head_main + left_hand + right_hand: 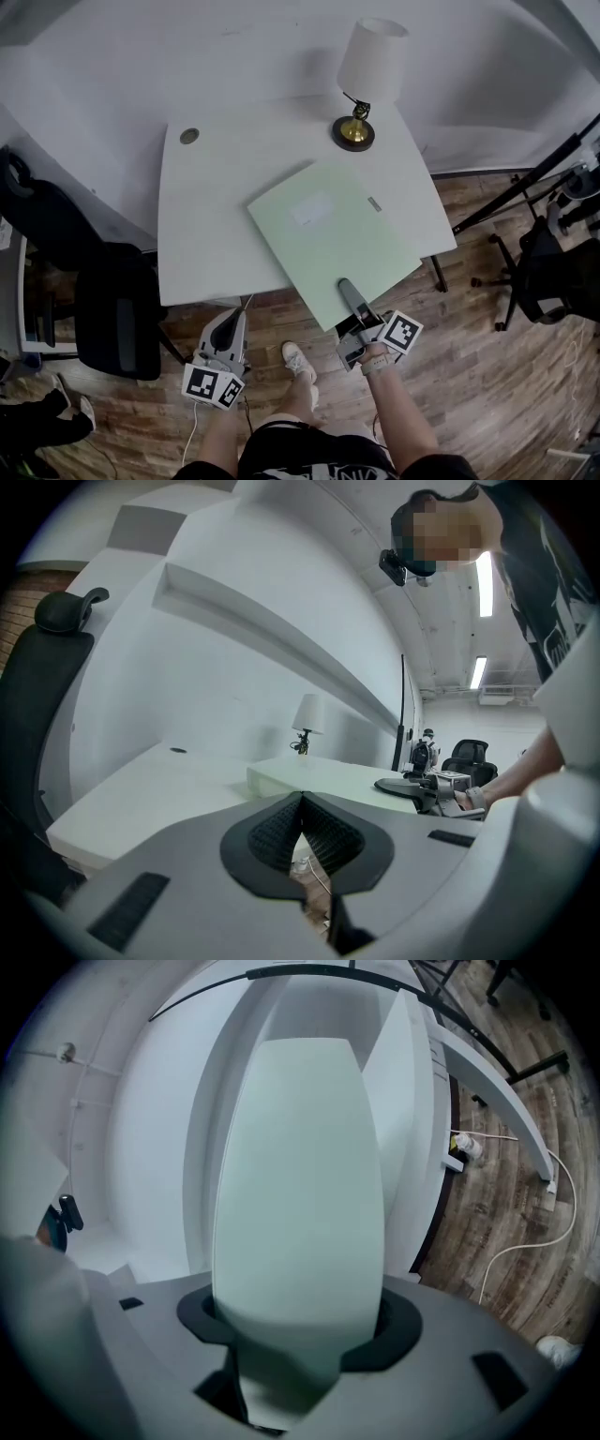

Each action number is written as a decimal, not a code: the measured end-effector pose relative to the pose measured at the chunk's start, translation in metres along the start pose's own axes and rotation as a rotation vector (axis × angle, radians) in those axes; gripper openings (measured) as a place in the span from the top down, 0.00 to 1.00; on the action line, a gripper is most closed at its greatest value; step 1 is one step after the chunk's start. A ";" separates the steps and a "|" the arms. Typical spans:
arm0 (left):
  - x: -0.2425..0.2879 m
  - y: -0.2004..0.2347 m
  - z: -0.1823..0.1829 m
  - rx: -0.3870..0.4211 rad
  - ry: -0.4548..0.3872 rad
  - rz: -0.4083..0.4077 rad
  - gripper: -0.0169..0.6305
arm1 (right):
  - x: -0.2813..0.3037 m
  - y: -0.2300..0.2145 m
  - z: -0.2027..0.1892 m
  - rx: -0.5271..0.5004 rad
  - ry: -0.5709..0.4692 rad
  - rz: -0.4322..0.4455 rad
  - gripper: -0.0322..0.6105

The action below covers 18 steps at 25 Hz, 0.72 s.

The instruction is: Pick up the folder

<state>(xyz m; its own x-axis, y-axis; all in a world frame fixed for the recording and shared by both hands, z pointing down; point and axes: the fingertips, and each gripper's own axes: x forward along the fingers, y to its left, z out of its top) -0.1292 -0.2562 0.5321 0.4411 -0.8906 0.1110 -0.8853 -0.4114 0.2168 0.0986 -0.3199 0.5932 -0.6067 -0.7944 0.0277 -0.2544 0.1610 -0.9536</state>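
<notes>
Folder [328, 234], pale green, lies askew on the tabletop [216, 187] toward its front right corner, with its near end overhanging the front edge. Right gripper [349, 291] is clamped on that overhanging end, one jaw above and one below. Left gripper [244, 307] is closed on nothing, just off the front edge. Judged light, thin and flexible: likely to sag and slip, so a deep bite suits it.

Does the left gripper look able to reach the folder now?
Probably yes: the left gripper sits by the front edge of the table, with nothing between it and the folder; the right gripper holds only its near corner.
</notes>
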 end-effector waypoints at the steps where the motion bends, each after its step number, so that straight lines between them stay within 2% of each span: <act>1: -0.002 0.000 0.001 0.002 -0.001 0.001 0.95 | -0.002 0.004 0.002 -0.013 -0.005 0.007 0.50; 11: -0.021 0.004 0.021 0.027 -0.042 0.010 0.95 | -0.016 0.060 0.019 -0.233 -0.028 0.059 0.50; 18: -0.038 0.003 0.037 0.045 -0.053 0.032 0.95 | -0.034 0.080 0.024 -0.285 -0.069 0.062 0.50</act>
<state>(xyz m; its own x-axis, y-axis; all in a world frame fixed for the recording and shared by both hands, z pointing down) -0.1546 -0.2306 0.4926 0.4049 -0.9120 0.0657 -0.9051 -0.3896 0.1701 0.1173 -0.2942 0.5088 -0.5777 -0.8142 -0.0577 -0.4258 0.3609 -0.8297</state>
